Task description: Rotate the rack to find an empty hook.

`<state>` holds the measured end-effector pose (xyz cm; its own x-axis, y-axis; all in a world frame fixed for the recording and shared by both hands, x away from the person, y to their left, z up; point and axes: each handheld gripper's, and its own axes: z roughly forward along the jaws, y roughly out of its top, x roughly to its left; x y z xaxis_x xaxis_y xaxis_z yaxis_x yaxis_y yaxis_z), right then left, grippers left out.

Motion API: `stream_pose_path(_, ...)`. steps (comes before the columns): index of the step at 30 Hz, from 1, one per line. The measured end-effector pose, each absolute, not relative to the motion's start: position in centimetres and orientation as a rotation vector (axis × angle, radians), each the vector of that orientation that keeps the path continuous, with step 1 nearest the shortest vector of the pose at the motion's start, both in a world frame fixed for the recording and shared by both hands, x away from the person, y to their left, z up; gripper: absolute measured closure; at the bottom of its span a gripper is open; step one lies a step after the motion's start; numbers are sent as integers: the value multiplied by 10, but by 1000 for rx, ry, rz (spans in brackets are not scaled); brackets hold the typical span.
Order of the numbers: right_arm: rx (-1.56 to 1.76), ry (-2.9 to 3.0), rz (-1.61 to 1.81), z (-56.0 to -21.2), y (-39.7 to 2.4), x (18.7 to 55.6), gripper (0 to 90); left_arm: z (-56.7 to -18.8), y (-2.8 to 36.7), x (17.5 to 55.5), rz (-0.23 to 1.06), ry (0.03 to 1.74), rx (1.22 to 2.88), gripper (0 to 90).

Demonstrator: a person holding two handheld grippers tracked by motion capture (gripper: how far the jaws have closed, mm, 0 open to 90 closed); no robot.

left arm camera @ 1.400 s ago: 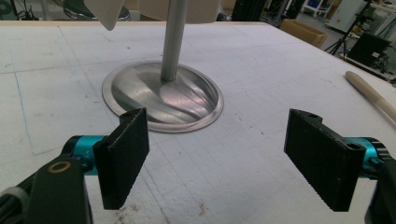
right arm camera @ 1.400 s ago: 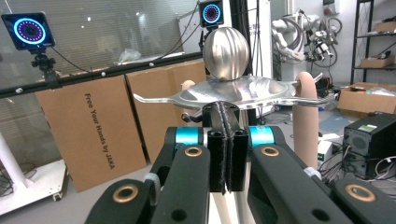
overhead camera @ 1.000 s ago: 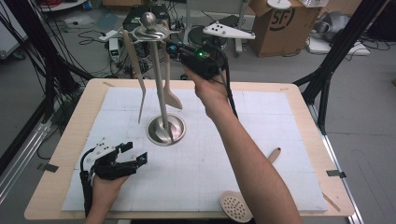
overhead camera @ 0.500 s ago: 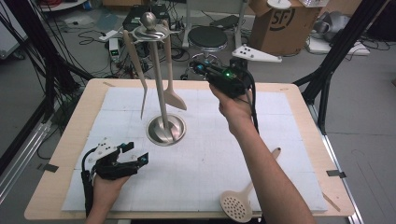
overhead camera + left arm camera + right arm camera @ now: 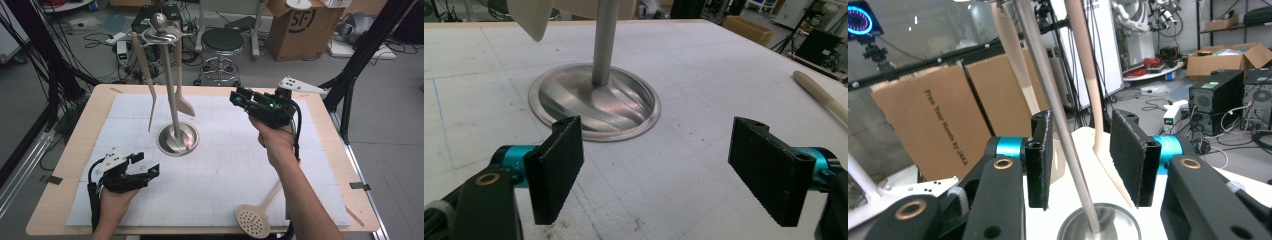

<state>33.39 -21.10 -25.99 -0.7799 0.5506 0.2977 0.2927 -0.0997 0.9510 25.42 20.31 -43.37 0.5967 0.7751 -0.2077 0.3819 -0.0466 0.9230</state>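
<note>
Right of frame centre, your right claw [image 5: 239, 98] jaws just parted, empty, facing steel utensil stand [image 5: 176, 138]; left claw [image 5: 147, 169] apart, empty.

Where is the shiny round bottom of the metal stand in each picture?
High view: the round metal base sits left of the middle, on the white mat.
Left gripper view: upper middle, beyond the open fingers.
Right gripper view: bottom edge, between the fingers.
Shared landmark: the stand's pole.

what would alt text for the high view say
A metal utensil stand with two beige utensils hanging sits on a white-covered table. The right claw, open and empty, hovers beside it; the left claw rests open; a slotted spoon lies near.
</note>
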Motion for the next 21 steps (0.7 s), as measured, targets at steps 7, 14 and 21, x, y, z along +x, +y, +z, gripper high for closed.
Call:
stream_pose_path(7, 1000, 1950, 1970, -281, -231, 324, 585, -435, 205, 255, 421, 983, 1661, 228)
stream_pose_path(14, 1053, 1916, 1964, -297, -252, 315, 571, -435, 206, 256, 419, 995, 1648, 228)
stream_pose_path(21, 1090, 1938, 1904, -309, -259, 308, 482, -435, 203, 256, 410, 985, 1662, 231)
